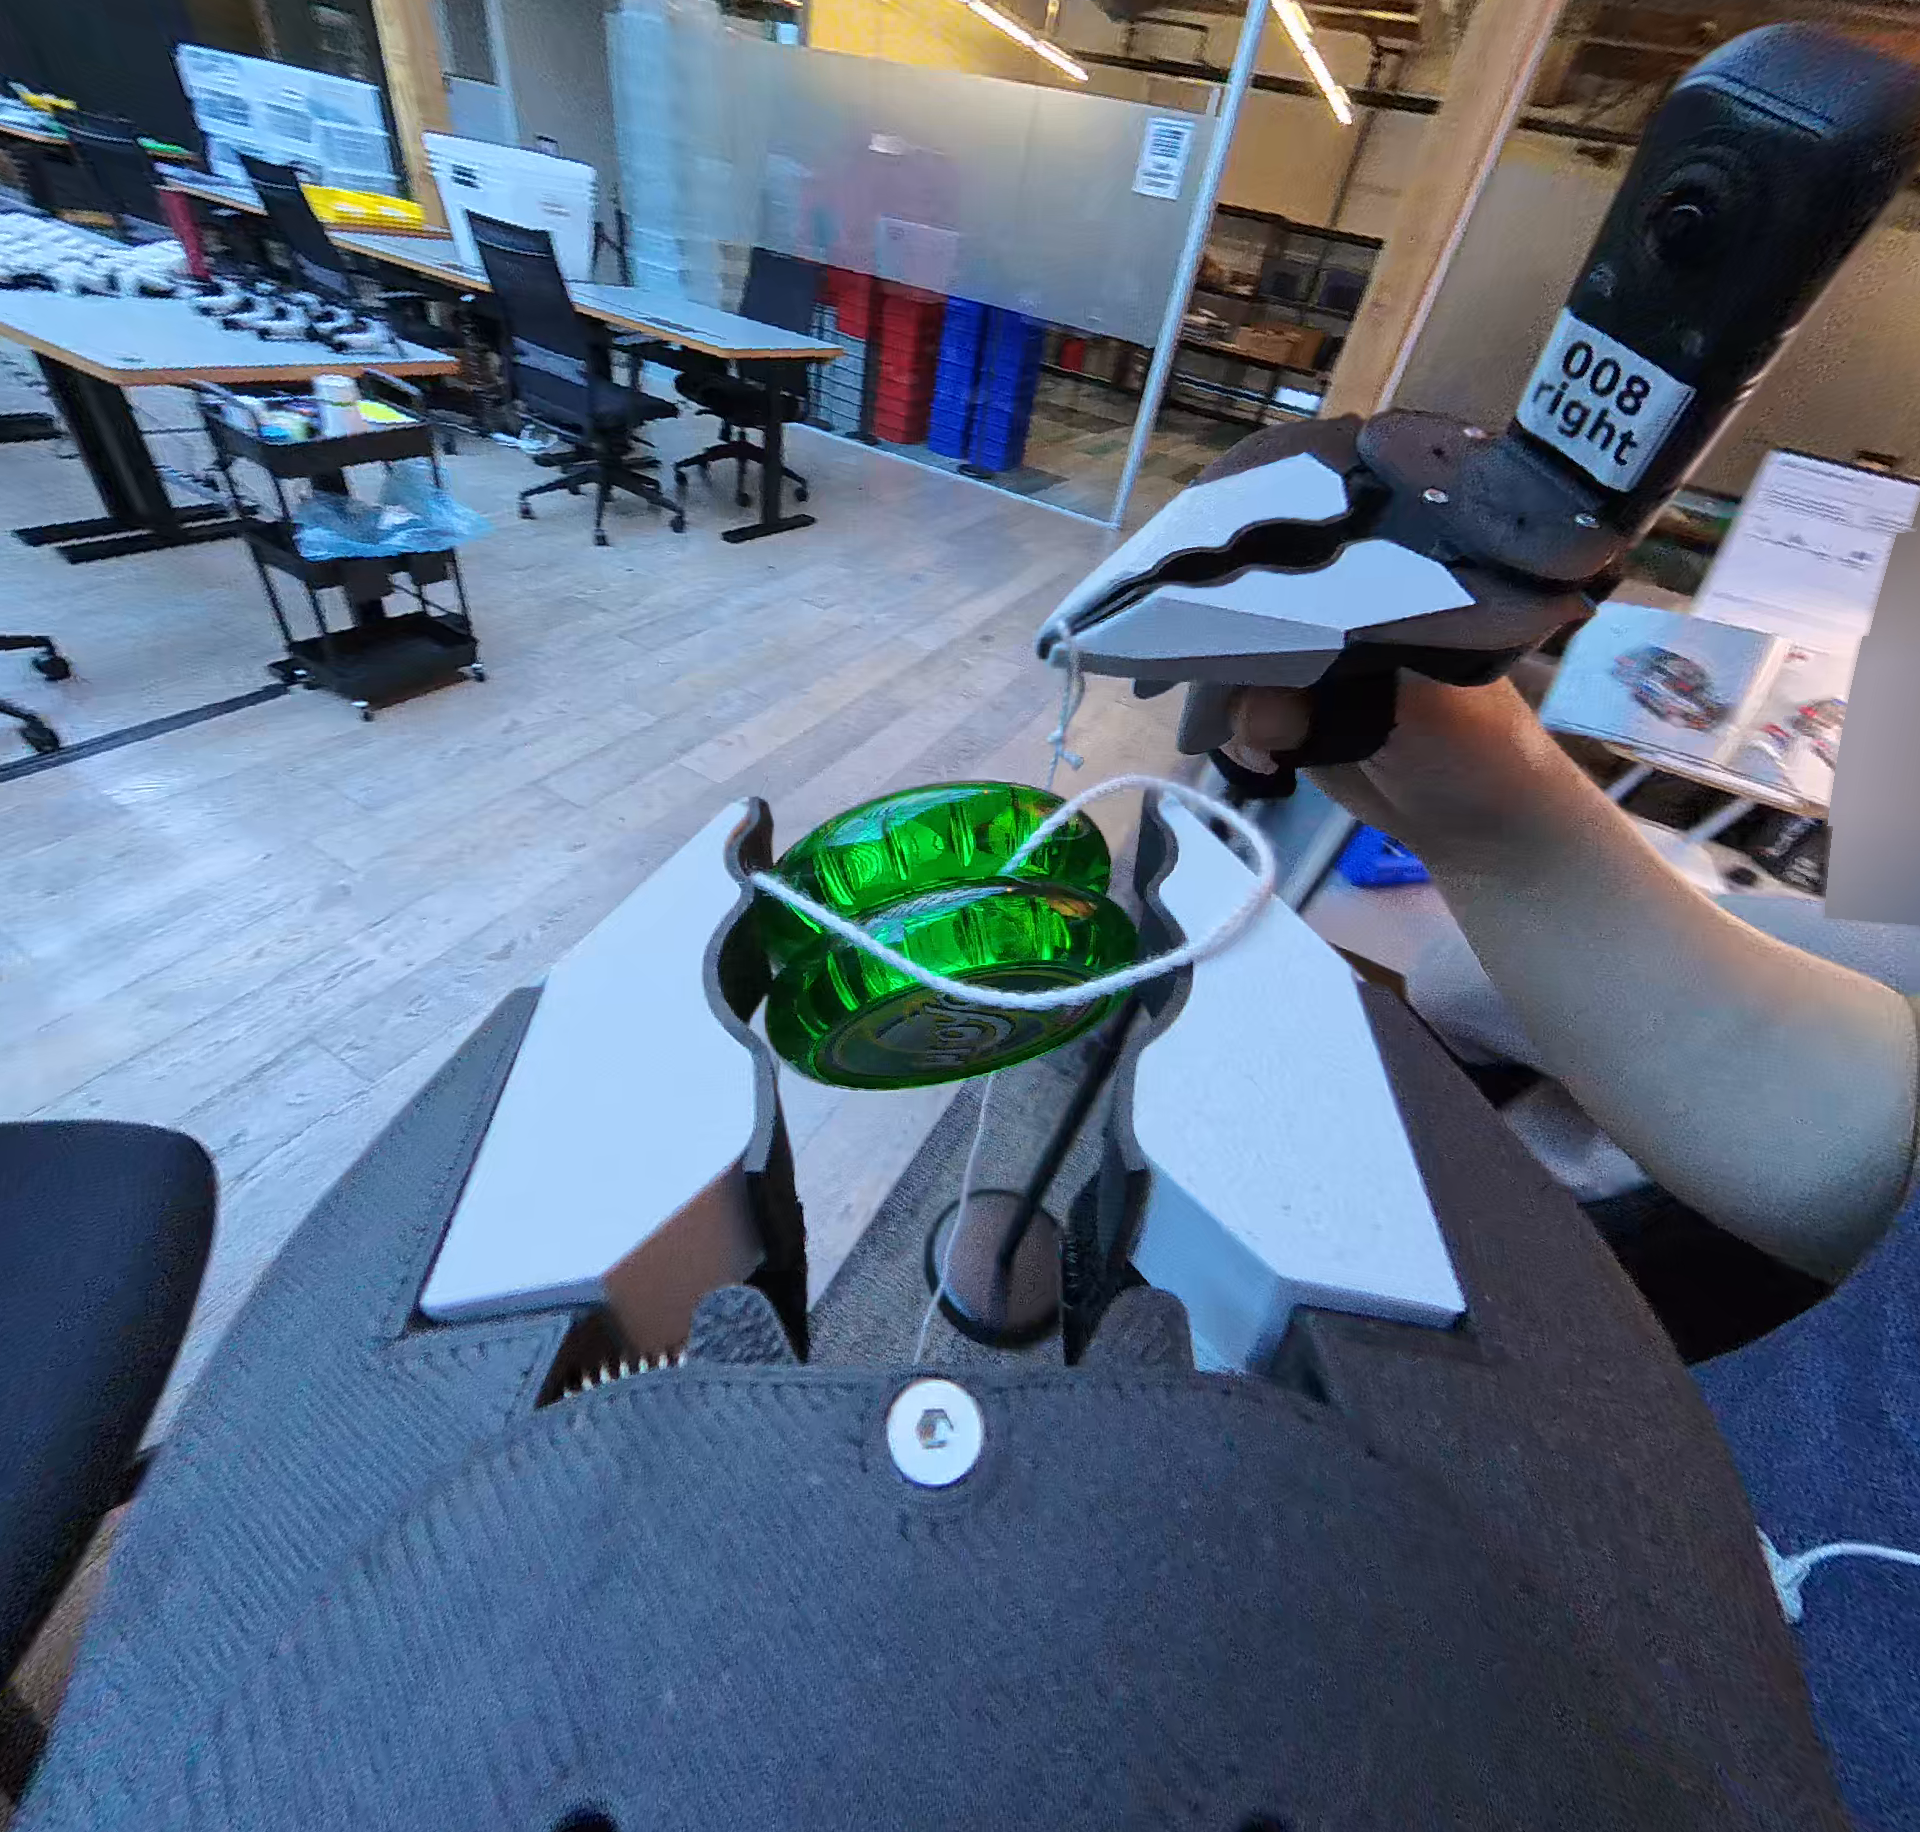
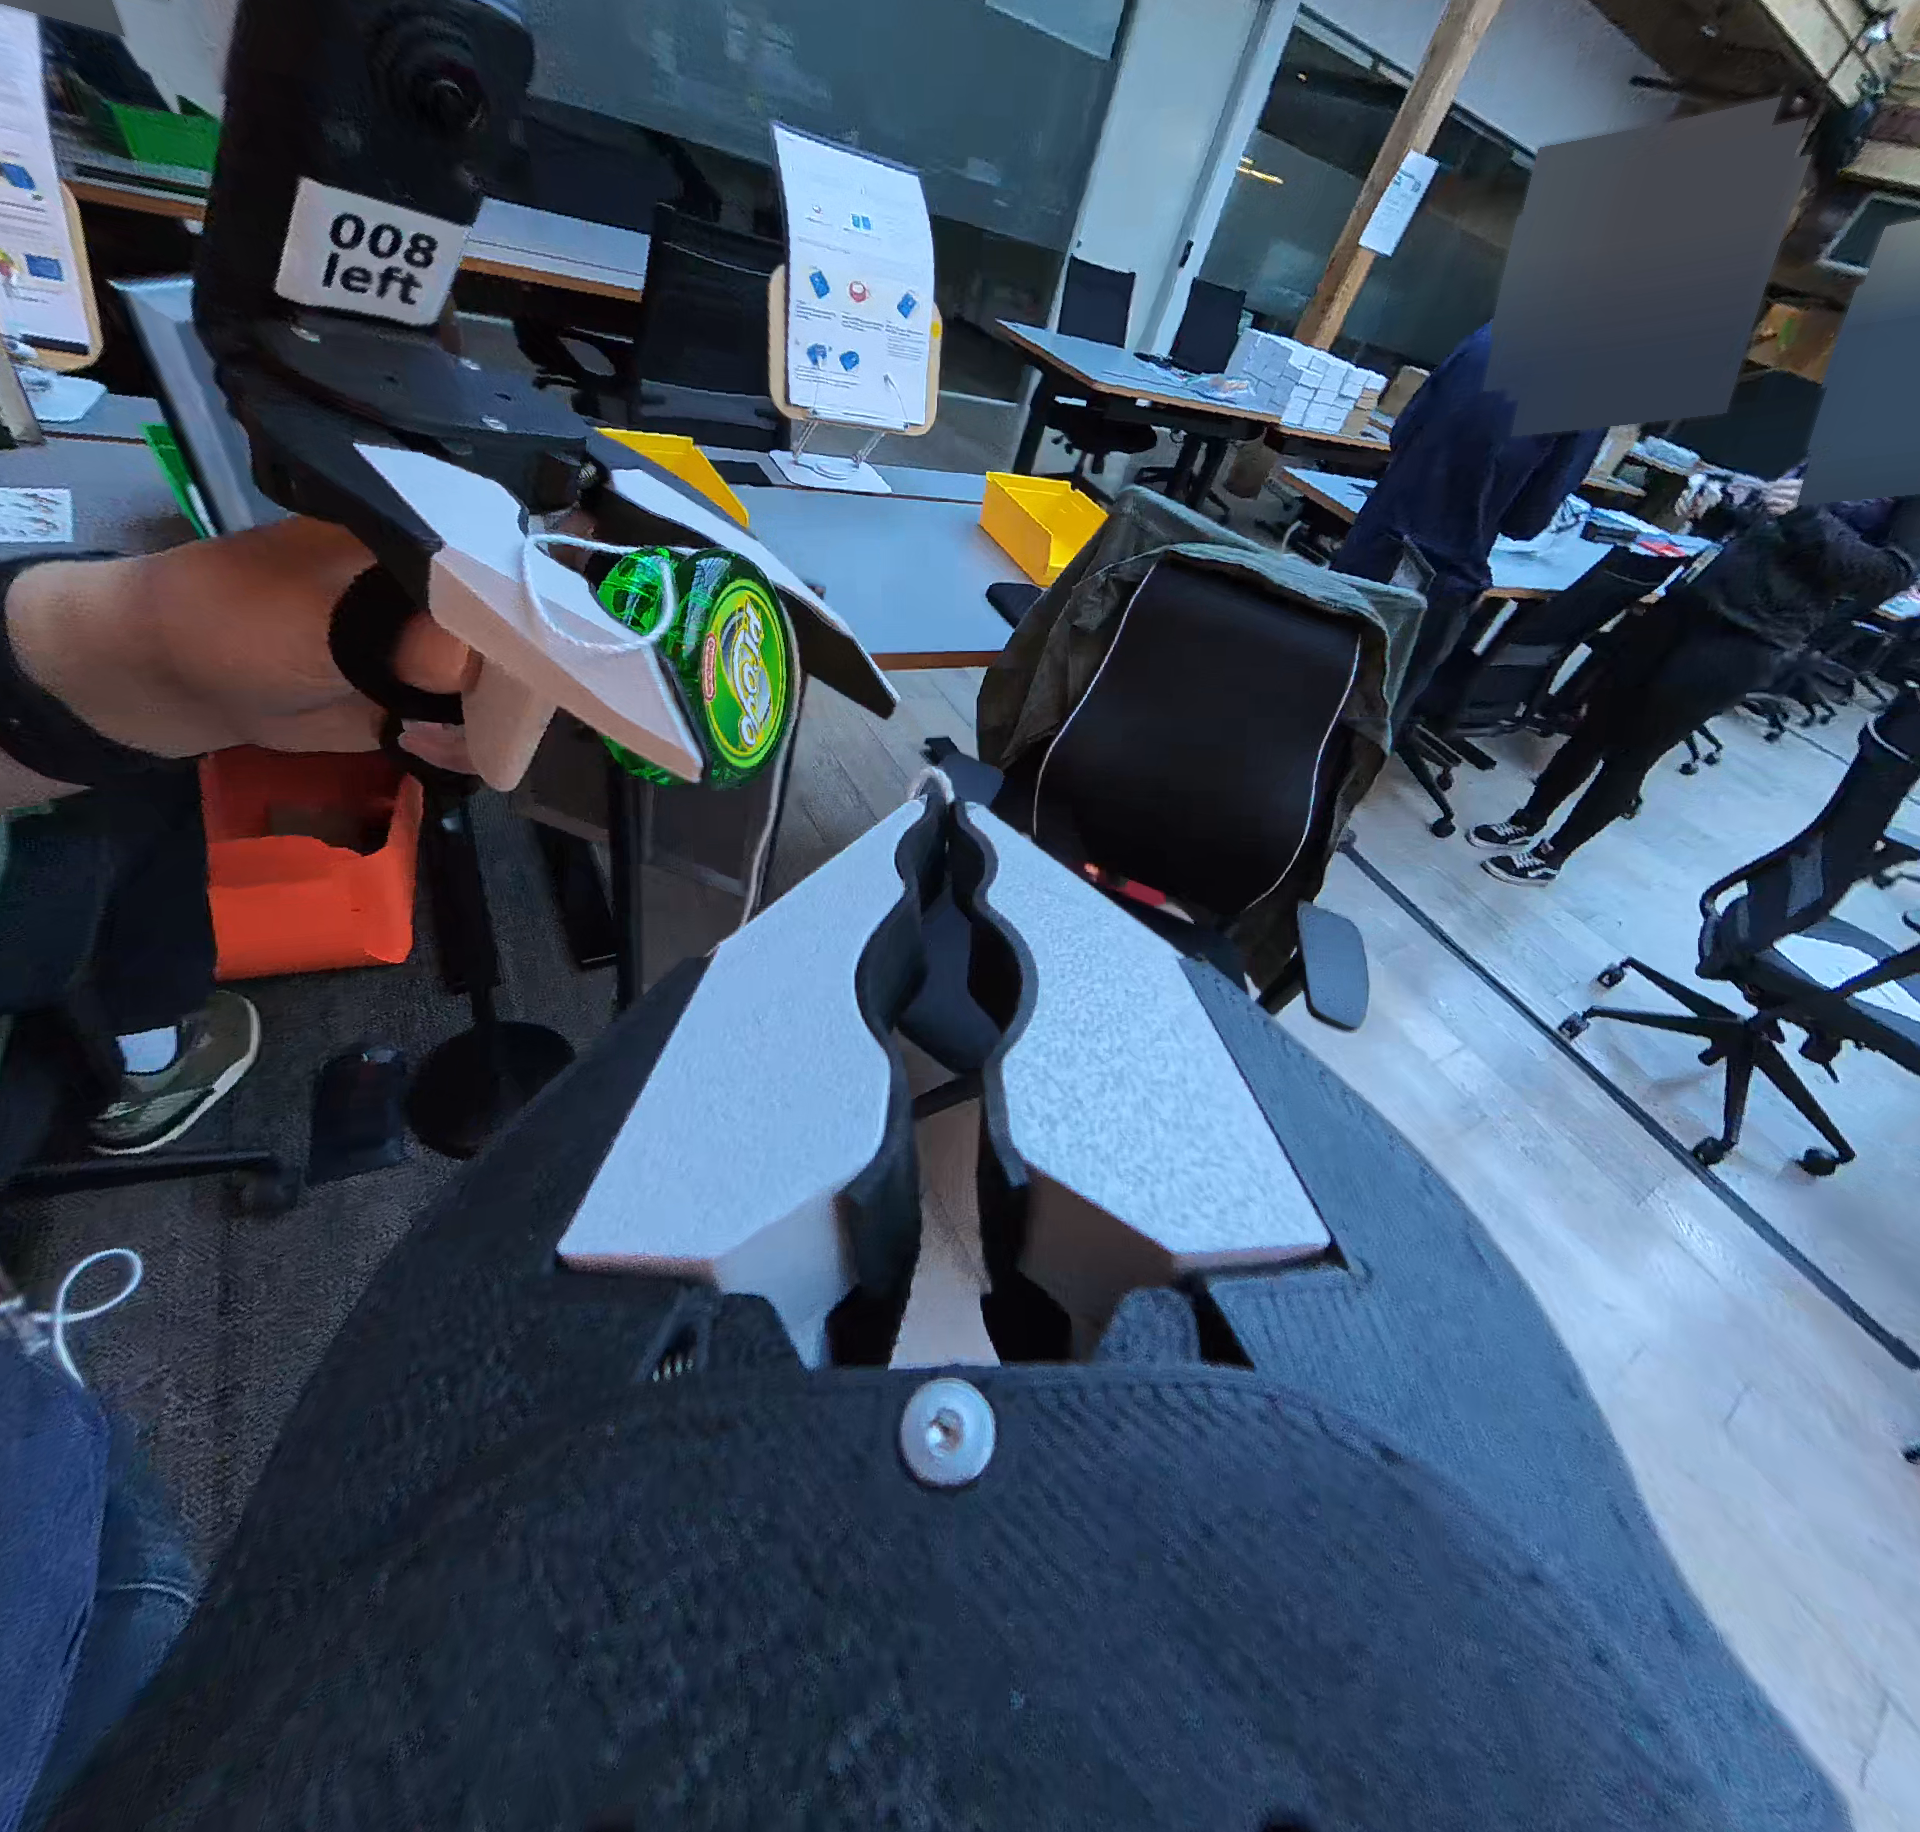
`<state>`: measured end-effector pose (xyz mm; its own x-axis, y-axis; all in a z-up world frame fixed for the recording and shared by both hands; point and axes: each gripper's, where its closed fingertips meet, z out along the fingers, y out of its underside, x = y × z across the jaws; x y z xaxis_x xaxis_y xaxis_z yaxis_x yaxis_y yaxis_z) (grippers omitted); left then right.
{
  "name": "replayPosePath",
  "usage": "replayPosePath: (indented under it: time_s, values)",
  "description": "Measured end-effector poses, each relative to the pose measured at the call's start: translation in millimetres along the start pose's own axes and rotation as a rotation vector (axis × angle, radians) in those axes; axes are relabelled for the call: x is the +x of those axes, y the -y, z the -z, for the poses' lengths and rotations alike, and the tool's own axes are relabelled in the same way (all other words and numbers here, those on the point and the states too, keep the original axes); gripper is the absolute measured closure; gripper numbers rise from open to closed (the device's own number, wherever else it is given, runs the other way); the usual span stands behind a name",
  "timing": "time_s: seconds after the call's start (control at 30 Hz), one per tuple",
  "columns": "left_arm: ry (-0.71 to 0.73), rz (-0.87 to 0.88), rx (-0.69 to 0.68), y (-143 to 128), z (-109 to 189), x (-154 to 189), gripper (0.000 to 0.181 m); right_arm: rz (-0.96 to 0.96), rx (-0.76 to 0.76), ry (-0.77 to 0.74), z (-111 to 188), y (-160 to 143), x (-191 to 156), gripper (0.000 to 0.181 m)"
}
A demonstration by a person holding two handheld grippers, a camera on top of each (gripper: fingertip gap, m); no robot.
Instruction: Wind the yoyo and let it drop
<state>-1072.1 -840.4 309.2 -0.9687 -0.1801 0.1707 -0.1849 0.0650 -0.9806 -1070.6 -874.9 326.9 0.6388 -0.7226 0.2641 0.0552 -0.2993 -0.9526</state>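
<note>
A clear green yoyo point(image 1: 945, 935) sits clamped between the tips of my left gripper point(image 1: 951, 847), held in the air. It also shows in the right wrist view point(image 2: 717, 665), inside the left gripper point(image 2: 774, 733). A white string point(image 1: 1174, 956) runs from the yoyo's groove, loops loosely over the right-hand finger and rises to my right gripper point(image 1: 1058, 629), which is shut on the string's end. In its own view the right gripper point(image 2: 940, 795) has its tips pressed together with a bit of string point(image 2: 930, 783) at them.
I am in an open office with a wood floor point(image 1: 623, 691). A black cart point(image 1: 353, 535), desks point(image 1: 208, 343) and office chairs point(image 1: 571, 390) stand to the left. A black chair with a jacket point(image 2: 1195, 722) and several standing people point(image 2: 1662, 660) are beyond the right gripper. Left tips to right tips: about 5 centimetres.
</note>
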Motion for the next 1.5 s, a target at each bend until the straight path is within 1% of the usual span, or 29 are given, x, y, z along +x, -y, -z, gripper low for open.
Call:
replayPosePath:
  time_s: [0.1, 0.2, 0.3, 0.37, 0.43, 0.5, 0.57, 0.6, 0.67, 0.7, 0.73, 0.83, 0.93, 1.0, 1.07, 1.13, 1.2, 1.3, 1.4, 1.5]
  values:
    - [0.107, 0.032, 0.066, 18, -24, -69, 0.112, 0.030, 0.059, 0.070, -40, -1, 62, 0.181]
    - [0.204, 0.067, 0.083, 35, -40, -130, 0.112, 0.056, 0.066, 0.188, -85, 0, 112, 0.181]
    - [0.329, 0.050, 0.091, 49, -42, -188, 0.112, 0.077, 0.091, 0.267, -137, 6, 155, 0.181]
    - [0.392, 0.067, 0.111, 57, -37, -221, 0.112, 0.066, 0.130, 0.339, -172, 14, 173, 0.181]
    - [0.437, 0.072, 0.119, 60, -29, -251, 0.112, 0.069, 0.155, 0.404, -209, 15, 186, 0.181]
    - [0.492, 0.058, 0.103, 57, -18, -284, 0.112, 0.095, 0.171, 0.436, -247, 11, 197, 0.181]
    - [0.530, 0.060, 0.095, 57, -5, -315, 0.112, 0.108, 0.209, 0.428, -283, 10, 210, 0.181]
    - [0.546, 0.083, 0.085, 57, 1, -331, 0.112, 0.083, 0.230, 0.429, -301, 11, 216, 0.181]
    - [0.559, 0.140, 0.078, 60, 13, -358, 0.112, -0.002, 0.256, 0.507, -333, 14, 217, 0.181]
    - [0.554, 0.148, 0.088, 63, 18, -370, 0.112, -0.014, 0.271, 0.540, -348, 15, 217, 0.181]
    - [0.563, 0.151, 0.095, 66, 24, -383, 0.112, 0.001, 0.275, 0.548, -365, 15, 219, 0.181]
    - [0.628, 0.184, 0.087, 69, 43, -427, 0.112, 0.069, 0.214, 0.577, -421, 11, 225, 0.181]
    - [0.679, 0.219, 0.118, 75, 64, -462, 0.112, 0.099, 0.219, 0.665, -469, 17, 224, 0.181]
    - [0.746, 0.240, 0.132, 78, 83, -489, 0.112, 0.136, 0.217, 0.713, -504, 17, 227, 0.181]
    - [0.808, 0.265, 0.174, 86, 101, -513, 0.112, 0.163, 0.239, 0.764, -537, 20, 231, 0.181]
    - [0.867, 0.279, 0.215, 97, 117, -536, 0.112, 0.185, 0.278, 0.820, -566, 27, 237, 0.181]
    - [0.948, 0.280, 0.218, 107, 135, -561, 0.112, 0.188, 0.276, 0.861, -594, 33, 248, 0.181]
    - [1.031, 0.273, 0.201, 124, 159, -595, 0.112, 0.182, 0.324, 0.903, -624, 48, 268, 0.181]
    - [1.115, 0.230, 0.172, 139, 183, -626, 0.112, 0.171, 0.339, 0.922, -655, 53, 288, 0.181]
    - [1.155, 0.205, 0.135, 152, 206, -657, 0.112, 0.132, 0.358, 0.933, -681, 60, 303, 0.181]
